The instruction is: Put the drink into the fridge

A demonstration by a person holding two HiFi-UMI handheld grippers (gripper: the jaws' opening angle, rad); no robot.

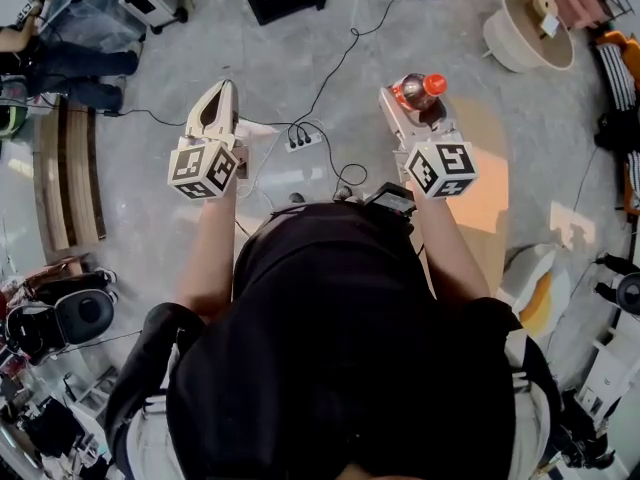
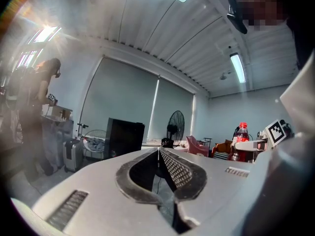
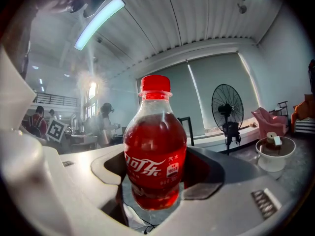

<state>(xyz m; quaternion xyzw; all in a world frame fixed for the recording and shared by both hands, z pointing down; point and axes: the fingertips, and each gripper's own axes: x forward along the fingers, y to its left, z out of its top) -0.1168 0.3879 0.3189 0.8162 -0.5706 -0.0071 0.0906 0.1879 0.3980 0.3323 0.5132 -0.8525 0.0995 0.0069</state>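
My right hand-held gripper [image 1: 408,98] clamps bottle [image 3: 155,149] at lower body, upright, cap up, above floor [image 1: 250,68]. My left hand-held gripper [image 2: 159,154] closed, empty. Bottle looks full: I judge it fairly heavy, smooth plastic, slightly squashy. Best hold mid-body, firm, upright. Power strip [image 1: 303,140] and cables on floor below me, fan [image 3: 227,107] ahead. Black cabinet [image 2: 125,137] beyond; fridge? Cannot tell.
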